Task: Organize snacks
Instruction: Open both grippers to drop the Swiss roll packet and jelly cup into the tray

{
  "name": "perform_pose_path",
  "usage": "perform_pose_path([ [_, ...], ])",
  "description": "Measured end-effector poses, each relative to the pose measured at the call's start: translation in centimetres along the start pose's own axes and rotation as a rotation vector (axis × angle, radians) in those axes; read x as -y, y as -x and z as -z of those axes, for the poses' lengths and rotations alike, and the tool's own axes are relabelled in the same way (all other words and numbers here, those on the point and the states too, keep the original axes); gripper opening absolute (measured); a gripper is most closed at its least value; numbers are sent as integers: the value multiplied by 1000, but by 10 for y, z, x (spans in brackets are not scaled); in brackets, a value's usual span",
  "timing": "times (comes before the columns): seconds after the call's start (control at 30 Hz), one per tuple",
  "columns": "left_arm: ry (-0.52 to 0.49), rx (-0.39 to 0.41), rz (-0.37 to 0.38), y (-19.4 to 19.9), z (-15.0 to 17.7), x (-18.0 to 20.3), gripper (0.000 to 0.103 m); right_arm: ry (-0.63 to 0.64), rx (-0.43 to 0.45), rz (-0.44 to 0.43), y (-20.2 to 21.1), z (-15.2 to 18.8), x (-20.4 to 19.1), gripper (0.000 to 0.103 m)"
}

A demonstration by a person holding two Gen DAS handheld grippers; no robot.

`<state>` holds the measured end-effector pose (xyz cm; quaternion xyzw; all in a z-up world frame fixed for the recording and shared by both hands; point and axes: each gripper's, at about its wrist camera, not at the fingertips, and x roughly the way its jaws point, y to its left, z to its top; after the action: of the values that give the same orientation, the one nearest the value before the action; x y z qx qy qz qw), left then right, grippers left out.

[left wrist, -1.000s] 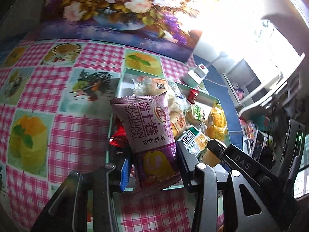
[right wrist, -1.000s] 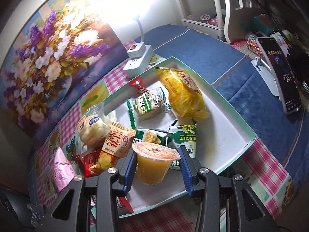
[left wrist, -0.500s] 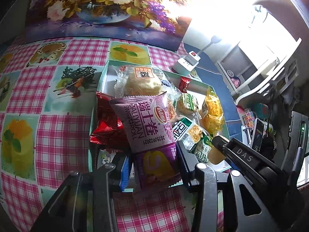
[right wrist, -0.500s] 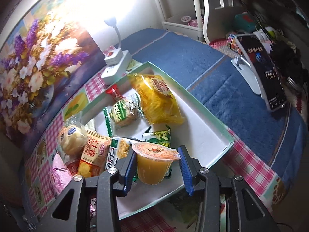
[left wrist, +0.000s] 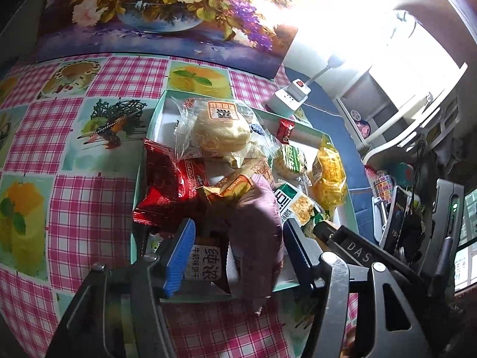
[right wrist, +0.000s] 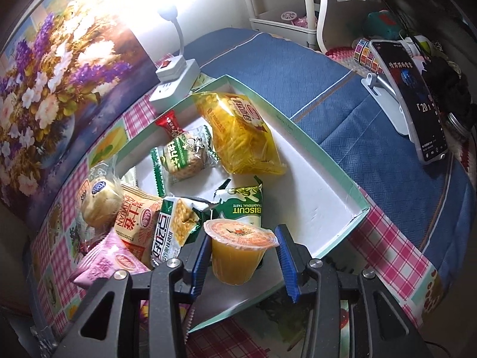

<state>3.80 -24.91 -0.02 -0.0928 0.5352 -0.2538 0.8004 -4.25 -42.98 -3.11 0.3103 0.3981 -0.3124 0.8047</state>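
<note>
Nearest, the left gripper [left wrist: 238, 250] is opening its jaws; the purple roll packet [left wrist: 256, 232] lies between the blue pads but neither pad presses on it, and it droops over the near edge of the box [left wrist: 342, 217] onto the pile of snacks at the near-left corner. It looks light and soft, a pillow pack that crumples under squeeze, best taken across its flat middle rather than by a sealed end. Just beside it lie a red packet [left wrist: 167, 185] and a brown-and-white biscuit packet [left wrist: 205, 261] under the left pad.

On the other side, the right gripper [right wrist: 241, 256] pinches the jelly cup [right wrist: 238, 253], one pad against each side of its wall below the foil lid, and the cup hangs upright over the near edge of the box. I judge it heavier than the packets, stiff but smooth-walled, so it could slip if the pinch slackens; the wall just under the rim is the safe place to hold.

Further in, a green biscuit packet [right wrist: 244, 205] sits just behind the cup, with a round cake in green wrap [right wrist: 184, 155] at mid-box. A yellow packet [right wrist: 241, 134] leans toward the far corner, and a small red candy [right wrist: 170, 125] rests against the far-left wall. Beyond the box stands a white power strip [right wrist: 176, 80] on the checked tablecloth [right wrist: 393, 253].
</note>
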Motion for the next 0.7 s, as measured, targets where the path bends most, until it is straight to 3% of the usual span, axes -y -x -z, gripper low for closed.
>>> perform_pose_path([
  [0.13, 24, 15, 1, 5, -2, -4, 65, -1, -6, -4, 0, -1, 0, 46],
  [0.23, 47, 29, -14, 8, -4, -8, 73, 0, -10, -7, -1, -1, -1, 46],
  [0.33, 72, 41, -34, 11, -5, -14, 74, 9, -17, -13, -2, -1, -3, 58],
  [0.5, 100, 70, -83, 16, -8, -21, 86, 7, -25, -5, -4, -2, -3, 60],
  [0.7, 136, 92, -166, 21, -10, -33, 94, 8, -37, 6, -7, -2, -3, 75],
])
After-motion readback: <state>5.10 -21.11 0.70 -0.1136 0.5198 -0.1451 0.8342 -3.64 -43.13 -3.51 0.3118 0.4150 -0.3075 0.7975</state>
